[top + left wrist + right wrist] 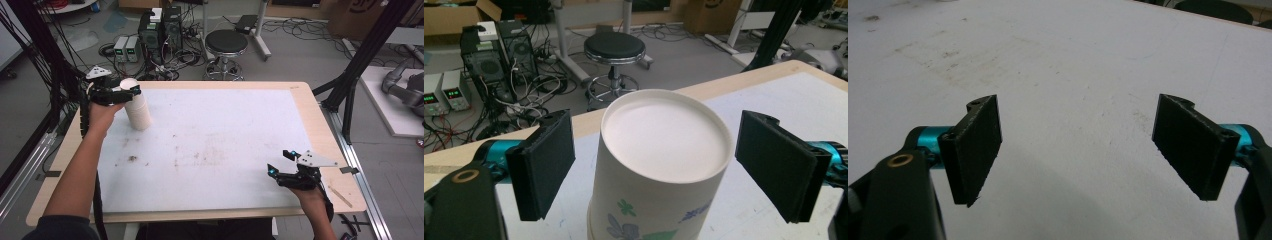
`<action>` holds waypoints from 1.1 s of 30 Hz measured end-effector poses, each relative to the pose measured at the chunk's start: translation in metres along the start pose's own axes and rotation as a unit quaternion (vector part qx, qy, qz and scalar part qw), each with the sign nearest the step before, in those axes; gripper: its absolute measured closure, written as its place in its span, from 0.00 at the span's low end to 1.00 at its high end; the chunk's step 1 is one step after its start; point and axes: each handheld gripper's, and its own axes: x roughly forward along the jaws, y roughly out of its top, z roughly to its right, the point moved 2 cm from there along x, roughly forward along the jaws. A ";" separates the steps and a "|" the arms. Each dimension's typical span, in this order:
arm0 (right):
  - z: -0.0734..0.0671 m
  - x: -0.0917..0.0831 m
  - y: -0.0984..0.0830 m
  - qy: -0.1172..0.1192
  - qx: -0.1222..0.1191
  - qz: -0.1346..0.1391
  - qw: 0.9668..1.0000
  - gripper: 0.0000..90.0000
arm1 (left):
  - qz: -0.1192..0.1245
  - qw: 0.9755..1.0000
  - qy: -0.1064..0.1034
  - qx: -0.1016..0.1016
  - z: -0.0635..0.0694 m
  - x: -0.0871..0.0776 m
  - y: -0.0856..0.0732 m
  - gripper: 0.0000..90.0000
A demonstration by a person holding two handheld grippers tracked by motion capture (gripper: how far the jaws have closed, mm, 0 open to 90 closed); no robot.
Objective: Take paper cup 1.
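A white paper cup with a floral print stands upside down at the far left of the white mat. My left gripper is open at the level of the cup's upturned base. In the left gripper view the cup sits between the two black pads, with a gap on each side and neither pad touching it. My right gripper hovers open over the mat's near right part. The right gripper view has that gripper with only stained white mat between its pads.
The mat lies on a wooden table. A thin wooden stick rests at its near right corner. Beyond the far edge, on the floor, are a black stool, computer towers, power supplies and tangled cables.
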 end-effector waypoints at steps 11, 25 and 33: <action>0.001 -0.001 -0.001 -0.001 0.003 -0.002 1.000 0.23 | -0.010 1.000 -0.013 -0.011 -0.004 0.009 -0.007 0.29; 0.000 -0.001 -0.001 0.000 -0.001 -0.002 1.000 0.23 | 0.017 1.000 -0.017 -0.007 -0.003 0.001 0.000 0.35; -0.002 0.000 -0.001 0.003 -0.001 -0.004 1.000 0.23 | 0.049 0.998 -0.024 -0.011 -0.002 -0.013 0.013 0.36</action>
